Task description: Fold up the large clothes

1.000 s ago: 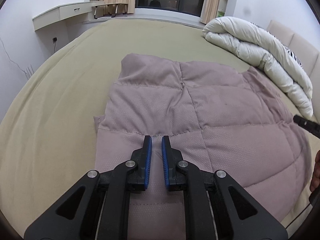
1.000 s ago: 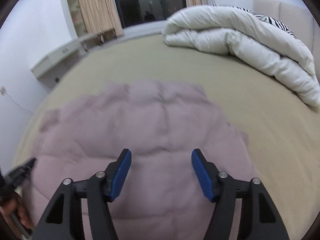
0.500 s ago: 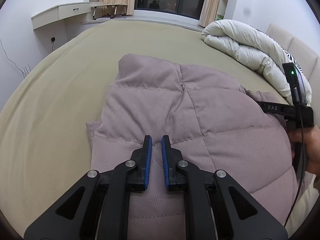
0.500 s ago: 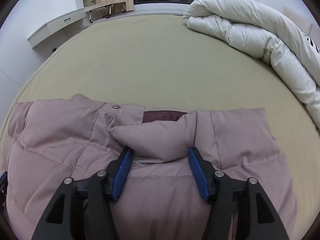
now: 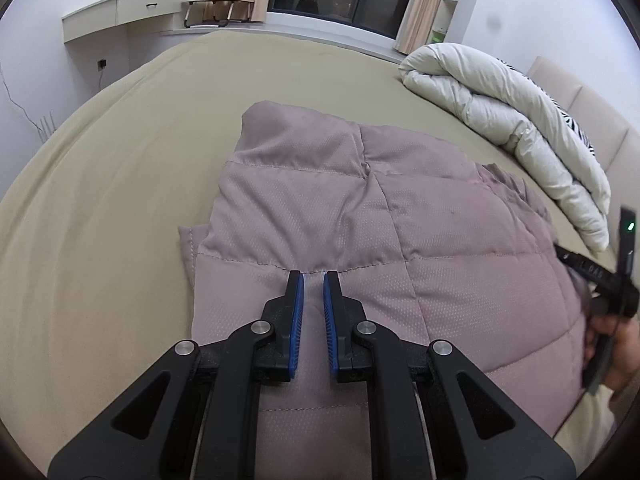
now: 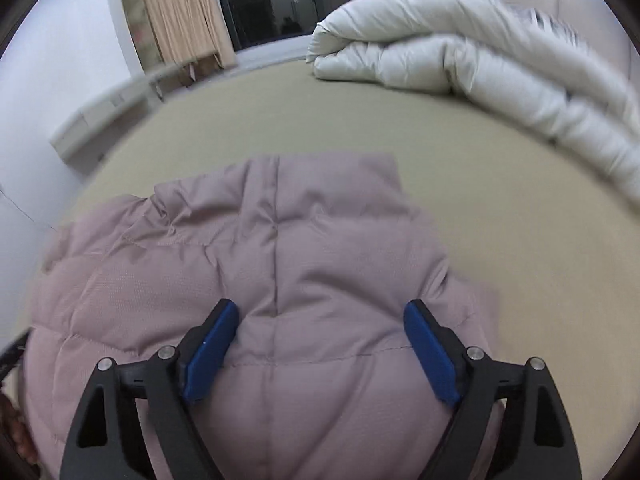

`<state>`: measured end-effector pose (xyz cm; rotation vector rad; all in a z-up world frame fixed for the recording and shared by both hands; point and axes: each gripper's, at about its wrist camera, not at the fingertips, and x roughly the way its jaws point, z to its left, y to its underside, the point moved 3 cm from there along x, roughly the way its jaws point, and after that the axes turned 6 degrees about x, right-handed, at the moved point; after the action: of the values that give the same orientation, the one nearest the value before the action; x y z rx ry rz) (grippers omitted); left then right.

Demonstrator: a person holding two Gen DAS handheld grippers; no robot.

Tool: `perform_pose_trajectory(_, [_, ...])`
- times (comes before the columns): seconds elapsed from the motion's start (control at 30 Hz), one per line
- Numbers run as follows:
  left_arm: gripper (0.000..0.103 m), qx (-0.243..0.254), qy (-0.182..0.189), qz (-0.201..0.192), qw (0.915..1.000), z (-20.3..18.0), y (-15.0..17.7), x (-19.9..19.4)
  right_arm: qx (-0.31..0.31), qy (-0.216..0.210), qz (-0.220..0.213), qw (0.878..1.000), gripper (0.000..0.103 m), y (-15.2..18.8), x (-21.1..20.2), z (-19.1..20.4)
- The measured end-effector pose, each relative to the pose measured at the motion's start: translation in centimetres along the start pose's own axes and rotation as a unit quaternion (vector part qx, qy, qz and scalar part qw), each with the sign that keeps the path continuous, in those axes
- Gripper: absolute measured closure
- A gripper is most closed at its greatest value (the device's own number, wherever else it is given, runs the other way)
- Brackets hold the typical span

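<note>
Jacket [image 5: 360, 216]: a mauve quilted down garment, lying partly folded on the olive bed [image 5: 120, 168], near its middle; a rolled white duvet [image 5: 500, 108] sits well apart toward the headboard
Handling: by its look soft, puffy and light; the filling will likely spring back, so a fold may need pressing down; the smooth shell could slide out of a shallow pinch
Where to take hold: judged best at a stitched seam or hem, where the layers are thin enough for the pads to bite; the fat baffles are poor grips
Left gripper [image 5: 313, 280]: fingers drawn nearly together with a narrow slot between the blue pads; tips pressed at a quilt seam; whether fabric is truly pinched in the slot cannot be told
Right gripper [image 6: 320, 320]: fingers spread wide, straddling a puffed panel of the jacket [image 6: 280, 264]; nothing clamped
Left view only: the jacket's far folded edge and an under-layer peeking out on the left side; the right gripper [image 5: 608, 280] and part of the right hand [image 5: 612, 352] at the jacket's right border; a wall desk [image 5: 120, 8]
Right view only: the centre seam running away from the camera and crumpled fabric at the left shoulder; the image is motion-blurred, so fine detail is uncertain
</note>
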<state>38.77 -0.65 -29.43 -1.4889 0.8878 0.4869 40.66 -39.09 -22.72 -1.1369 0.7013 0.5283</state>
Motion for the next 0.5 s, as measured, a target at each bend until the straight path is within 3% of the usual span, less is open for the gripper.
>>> perform_pose_trajectory(0.03, [0.093,0.002,-0.002,0.0,1.0,-0.1,0.0,-0.5,0.009,-0.011,0.004,1.0,0.016,-0.1,0.0,-0.5])
perform_pose_trajectory(0.13, [0.093,0.003,-0.001,-0.011,0.9999,0.6,0.1,-3.3,-0.008,0.024,0.014,1.0,0.017,-1.2,-1.6,1.0])
perform_pose_trajectory(0.2, [0.093,-0.005,-0.011,-0.023,0.9997,2.0,0.6,-5.1,0.006,-0.017,-0.01,1.0,0.016,-1.3,-4.3,1.5])
perform_pose_trajectory(0.27, [0.093,-0.029,-0.014,-0.009,0.9994,4.1,1.4,-5.9,0.024,-0.063,-0.032,0.997,0.005,-1.0,-6.9,1.0])
perform_pose_trajectory(0.3, [0.093,-0.045,-0.008,0.005,0.9989,5.3,2.0,-6.0,0.03,-0.067,-0.038,0.997,0.0,-1.1,-7.7,0.3])
perform_pose_trajectory(0.37, [0.092,-0.075,0.002,0.019,0.997,7.4,2.9,-6.0,0.041,-0.075,-0.043,0.995,0.0,-1.1,-9.1,-1.1])
perform_pose_trajectory(0.4, [0.088,-0.095,0.013,0.026,0.995,8.4,3.4,-6.0,0.049,-0.084,-0.041,0.994,0.0,-0.9,-9.6,-2.0])
perform_pose_trajectory(0.47, [0.062,-0.131,0.032,0.036,0.9903,9.7,4.1,-5.7,0.067,-0.085,-0.037,0.993,0.0,-0.9,-10.2,-4.2])
perform_pose_trajectory(0.5, [0.042,-0.149,0.029,0.036,0.9878,10.4,4.3,-5.6,0.072,-0.082,-0.032,0.994,0.0,-0.8,-10.2,-5.3])
